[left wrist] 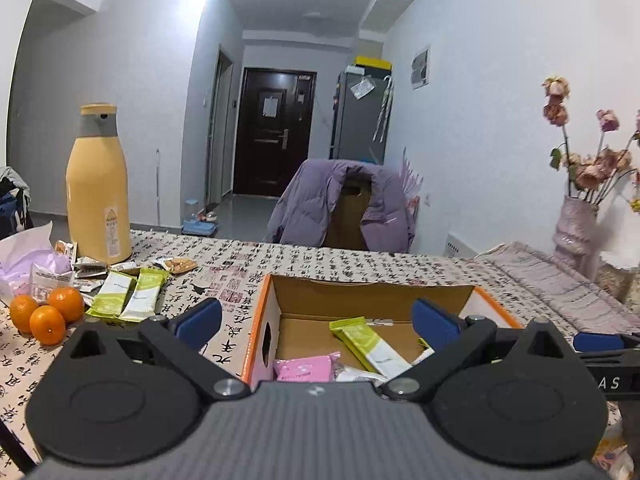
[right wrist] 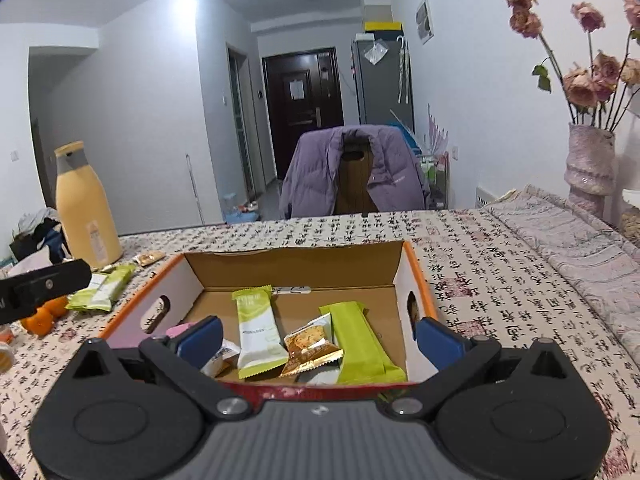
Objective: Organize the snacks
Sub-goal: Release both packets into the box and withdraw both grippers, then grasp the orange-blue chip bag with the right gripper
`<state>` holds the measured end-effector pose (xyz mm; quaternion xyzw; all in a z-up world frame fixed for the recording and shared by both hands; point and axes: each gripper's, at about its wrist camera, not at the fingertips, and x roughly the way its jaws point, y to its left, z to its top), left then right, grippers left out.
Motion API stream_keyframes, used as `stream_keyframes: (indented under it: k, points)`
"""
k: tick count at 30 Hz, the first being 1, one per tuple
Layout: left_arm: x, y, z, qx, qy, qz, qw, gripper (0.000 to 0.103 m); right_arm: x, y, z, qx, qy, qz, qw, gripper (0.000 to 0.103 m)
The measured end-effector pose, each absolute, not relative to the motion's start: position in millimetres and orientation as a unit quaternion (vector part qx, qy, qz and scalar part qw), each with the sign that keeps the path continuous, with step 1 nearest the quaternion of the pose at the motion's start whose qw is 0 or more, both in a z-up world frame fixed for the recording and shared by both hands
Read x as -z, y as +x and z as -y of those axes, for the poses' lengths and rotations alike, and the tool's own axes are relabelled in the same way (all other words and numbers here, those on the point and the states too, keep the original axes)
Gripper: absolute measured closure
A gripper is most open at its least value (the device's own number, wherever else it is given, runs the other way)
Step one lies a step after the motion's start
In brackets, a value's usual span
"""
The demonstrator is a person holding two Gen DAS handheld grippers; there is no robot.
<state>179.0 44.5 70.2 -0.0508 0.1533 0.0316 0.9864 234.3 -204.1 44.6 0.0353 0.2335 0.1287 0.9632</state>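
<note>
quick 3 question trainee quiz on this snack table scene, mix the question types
1. True or false: the open cardboard box with the orange rim is empty.
2. Where do the three small oranges lie? A) inside the box B) on the patterned tablecloth, left of the box C) on the chair
3. Fill in: both the left gripper and the right gripper are ____ and hold nothing.

Key: 1 false, green and white snack packets lie inside; 2 B; 3 open.
</note>
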Motion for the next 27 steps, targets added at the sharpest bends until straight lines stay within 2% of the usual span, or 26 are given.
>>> stream_keyframes:
  k: [13,27]
  points:
    - [-62.5,112.4,-29.7,-0.011,-0.027,-0.133,0.991,0.000,-44.0,157.1,229.7,-0.146,0.026,-0.202,0.968,0.000]
    - [-17.4,62.9,-35.2,0.003,-0.029,-0.153,0.988,0.000,-14.5,100.6,247.9,-0.141,0.009,-0.196,0.970,0.000]
